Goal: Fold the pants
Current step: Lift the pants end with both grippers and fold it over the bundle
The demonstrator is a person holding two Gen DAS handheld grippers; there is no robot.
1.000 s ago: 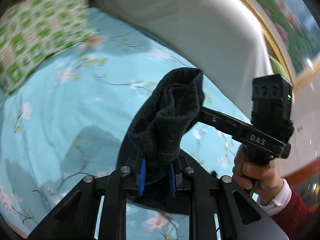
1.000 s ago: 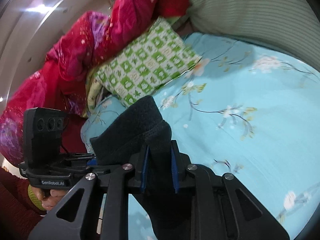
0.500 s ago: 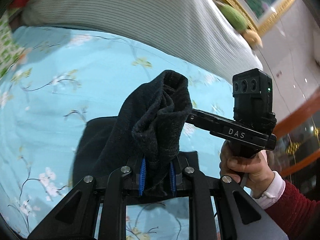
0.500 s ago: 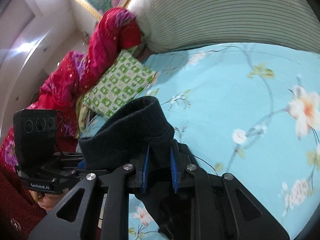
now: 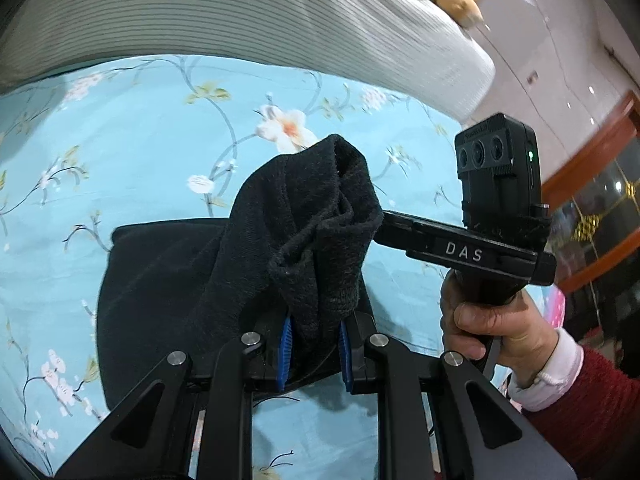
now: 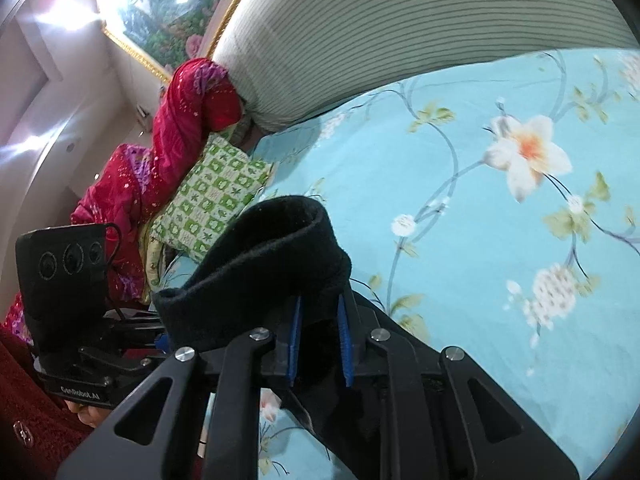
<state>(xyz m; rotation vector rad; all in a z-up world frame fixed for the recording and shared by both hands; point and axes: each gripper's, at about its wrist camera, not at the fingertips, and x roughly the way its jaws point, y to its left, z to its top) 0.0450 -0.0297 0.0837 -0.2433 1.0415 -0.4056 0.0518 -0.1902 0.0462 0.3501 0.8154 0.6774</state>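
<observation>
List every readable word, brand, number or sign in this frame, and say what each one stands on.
"DAS": white letters on the side bar of the right gripper, seen from the left wrist.
"GenRobot.AI": small print on the base of the left gripper, seen from the right wrist.
Tiny print atop the camera block: too small to read.

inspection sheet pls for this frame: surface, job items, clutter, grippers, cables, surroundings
Surface: light-blue floral bedsheet, bare patches in both views.
Job's things: black pants, one end lifted, the rest lying on the sheet.
Clutter: green checked pillow, red quilt, both off to the side.
Grippers: left gripper and right gripper each clamped on pants fabric.
Cables: thin black wire on the left gripper's camera block.
Surroundings: striped headboard, framed picture.
</observation>
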